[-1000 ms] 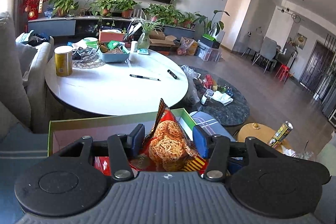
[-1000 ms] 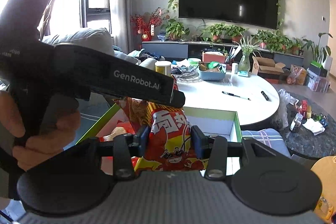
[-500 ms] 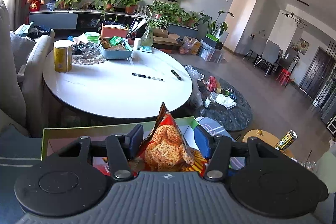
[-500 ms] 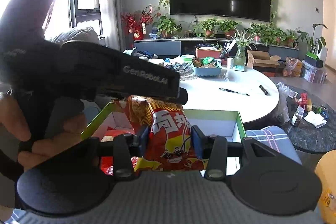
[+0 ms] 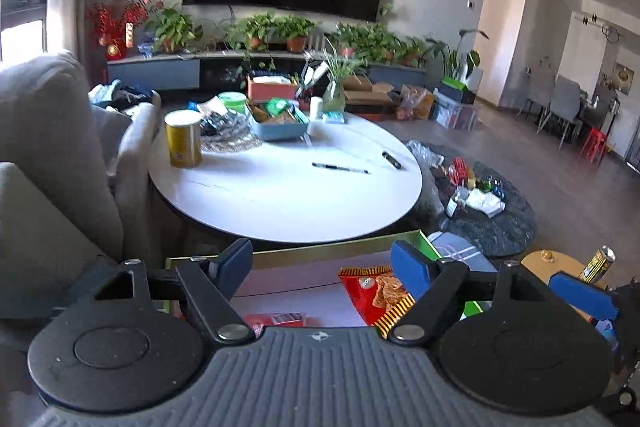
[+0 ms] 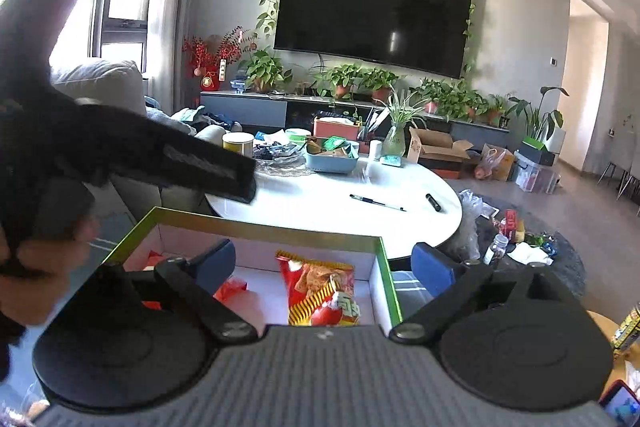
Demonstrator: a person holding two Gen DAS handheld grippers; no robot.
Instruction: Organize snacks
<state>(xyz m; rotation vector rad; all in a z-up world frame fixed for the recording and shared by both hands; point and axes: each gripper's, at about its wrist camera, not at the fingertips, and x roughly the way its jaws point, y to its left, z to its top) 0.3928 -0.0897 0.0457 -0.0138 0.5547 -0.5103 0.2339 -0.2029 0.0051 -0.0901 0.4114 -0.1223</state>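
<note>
Two grippers were in my hands, and neither had hold of anything. My left gripper (image 5: 322,265) had its jaws just spread apart, nothing pressed between the blue pads, the red snack bag (image 5: 378,297) lying below them near the right-hand finger. My right gripper (image 6: 324,261) had also just widened, to its fullest, with its pads clear of the same bag (image 6: 322,293), which lay flat on the white floor of the green-rimmed box (image 6: 262,223). Smaller red packets (image 6: 230,289) lay in the box to the bag's left. My left hand (image 6: 38,267), wrapped around its tool, showed at the left edge of the right wrist view. Beyond the box stood the round white table (image 5: 280,191), carrying a pen (image 5: 340,169), a yellow canister (image 5: 183,139) and a blue tray (image 5: 280,129).
</note>
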